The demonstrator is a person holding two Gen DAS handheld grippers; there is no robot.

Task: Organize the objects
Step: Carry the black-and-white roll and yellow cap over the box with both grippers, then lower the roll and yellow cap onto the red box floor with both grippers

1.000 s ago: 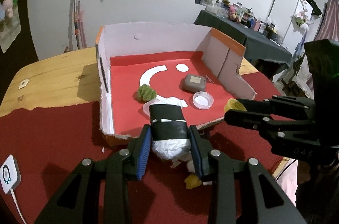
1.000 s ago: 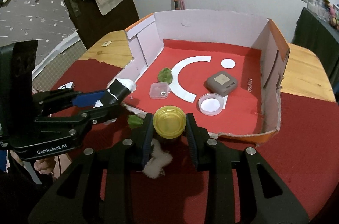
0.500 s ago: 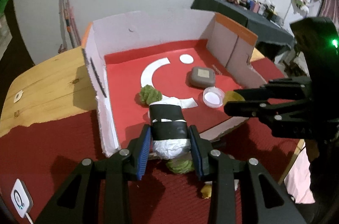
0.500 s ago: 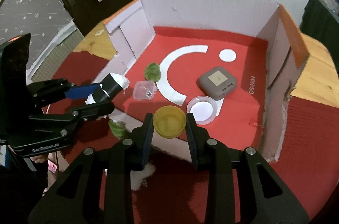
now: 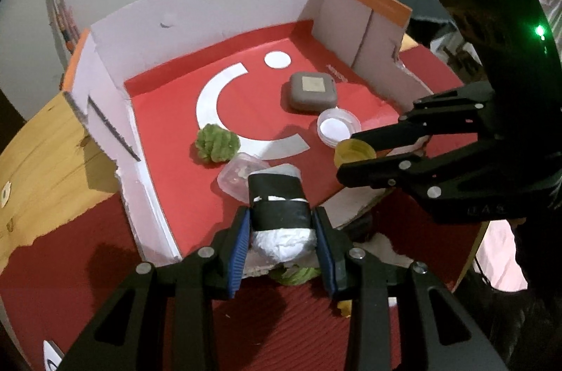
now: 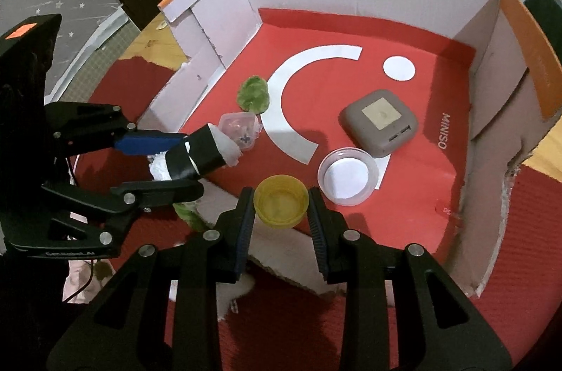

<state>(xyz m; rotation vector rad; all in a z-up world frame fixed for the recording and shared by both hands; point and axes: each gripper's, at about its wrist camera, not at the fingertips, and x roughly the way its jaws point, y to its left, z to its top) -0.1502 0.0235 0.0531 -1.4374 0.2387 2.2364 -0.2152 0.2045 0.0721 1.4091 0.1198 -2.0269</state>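
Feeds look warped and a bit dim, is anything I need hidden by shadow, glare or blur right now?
Left wrist view: fisheye bends the box walls, corners vignette black; the roll is sharp, casting a soft shadow on the red floor. Right wrist view: same distortion, even light, no glare; the cup, dish and MINISO print read clearly.

The left gripper [image 5: 281, 230] has its jaws clamped on a black-and-white taped roll [image 5: 279, 213] over the near edge of the cardboard box [image 5: 210, 6]. Just ahead of the jaws lies a clear plastic case [image 5: 233, 176], with a green fuzzy ball [image 5: 217, 143] ahead to their left. To the right, the right gripper [image 5: 354, 157] pinches a yellow cap [image 5: 353, 151] beside a clear round lid [image 5: 338, 127] and a grey square device [image 5: 312, 90].
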